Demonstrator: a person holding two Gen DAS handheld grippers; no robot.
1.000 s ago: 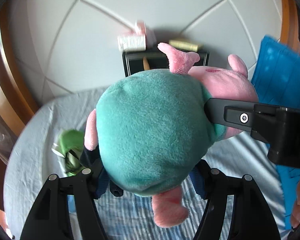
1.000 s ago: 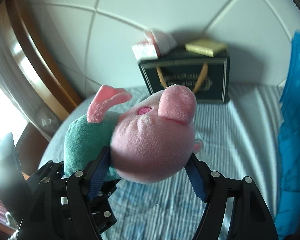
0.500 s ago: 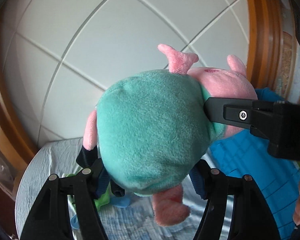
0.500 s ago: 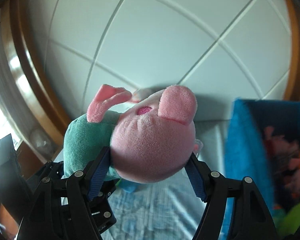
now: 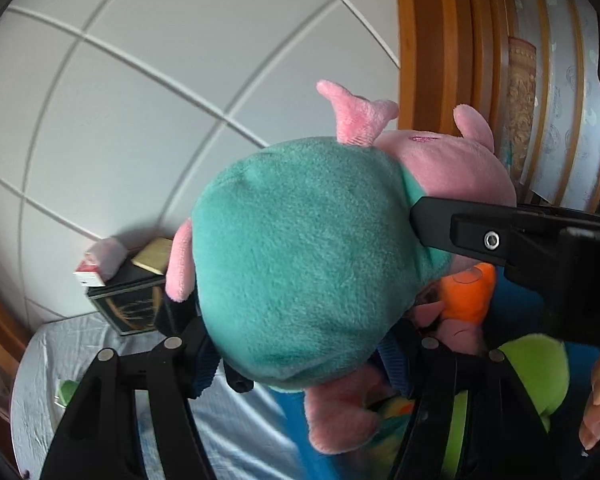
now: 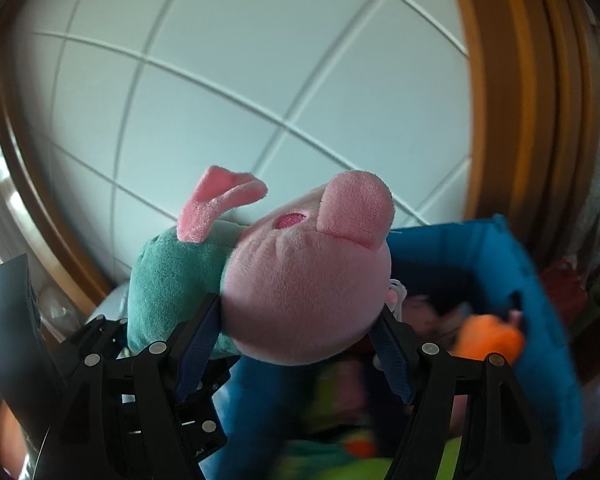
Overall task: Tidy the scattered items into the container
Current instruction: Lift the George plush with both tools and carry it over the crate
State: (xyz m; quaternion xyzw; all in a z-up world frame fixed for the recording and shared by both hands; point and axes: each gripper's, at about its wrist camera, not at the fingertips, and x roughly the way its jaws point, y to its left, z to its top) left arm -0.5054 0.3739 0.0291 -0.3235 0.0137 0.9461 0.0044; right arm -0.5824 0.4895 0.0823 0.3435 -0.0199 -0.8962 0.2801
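Observation:
A plush pig with a teal body [image 5: 300, 280] and a pink head [image 6: 308, 292] is held in the air by both grippers. My left gripper [image 5: 296, 344] is shut on the teal body. My right gripper [image 6: 300, 332] is shut on the pink head. The blue fabric container [image 6: 520, 264] lies below and to the right, with an orange toy [image 6: 488, 336], a green toy [image 5: 540, 372] and other plush toys inside. The pig hangs over the container's near left edge.
A dark gift bag [image 5: 132, 300] with small boxes on top stands against the white panelled wall [image 5: 160, 120] at the left. The striped bedsheet [image 5: 80, 356] lies below. A wooden frame [image 6: 512, 100] rises at the right. A small green item [image 5: 68, 390] lies on the sheet.
Both grippers have carried the pig to the right. The blue container with its toys has come into view under the pig, and the gift bag has shifted to the left.

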